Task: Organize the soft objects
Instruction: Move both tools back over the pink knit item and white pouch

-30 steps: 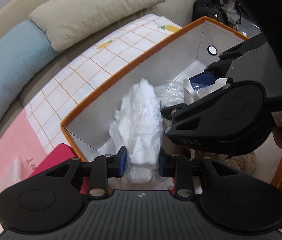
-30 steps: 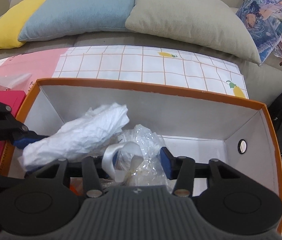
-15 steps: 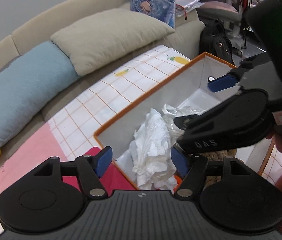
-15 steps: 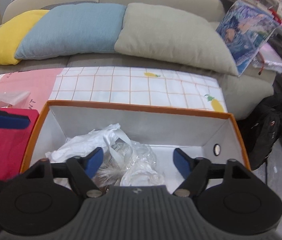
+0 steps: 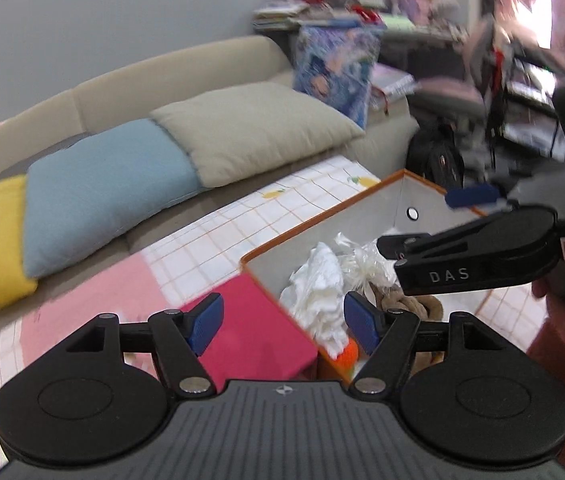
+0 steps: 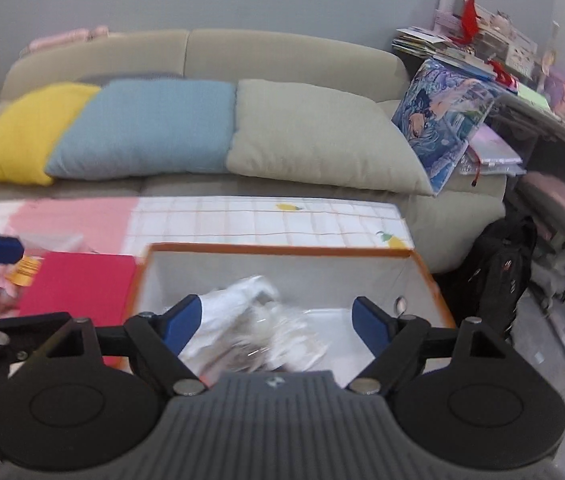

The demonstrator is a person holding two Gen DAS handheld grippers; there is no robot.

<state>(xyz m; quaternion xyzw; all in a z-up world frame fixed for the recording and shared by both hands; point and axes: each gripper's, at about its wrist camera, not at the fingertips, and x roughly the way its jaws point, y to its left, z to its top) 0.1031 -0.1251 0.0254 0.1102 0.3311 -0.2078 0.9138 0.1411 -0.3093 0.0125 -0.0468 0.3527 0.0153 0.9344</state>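
An orange-rimmed white box [image 5: 322, 226] [image 6: 282, 249] holds a crumpled white cloth [image 5: 318, 284] [image 6: 238, 300], a clear plastic bag [image 5: 362, 258] [image 6: 294, 336] and a brown plush piece [image 5: 402, 306]. My left gripper [image 5: 282, 328] is open and empty, raised above the box's near-left corner. My right gripper [image 6: 278, 322] is open and empty, raised above the box; it also shows at the right of the left wrist view [image 5: 470, 256].
A red flat box [image 5: 250, 332] [image 6: 78, 284] lies left of the orange box on a pink and checked sheet [image 5: 218, 232]. Yellow [image 6: 22, 136], blue [image 6: 146, 128] and beige [image 6: 310, 132] pillows line the sofa back. A black backpack [image 6: 498, 272] stands at the right.
Both grippers let go of the cloth and the bag, opened wide, and lifted up and back from the box. The cloth and bag stay in the box.
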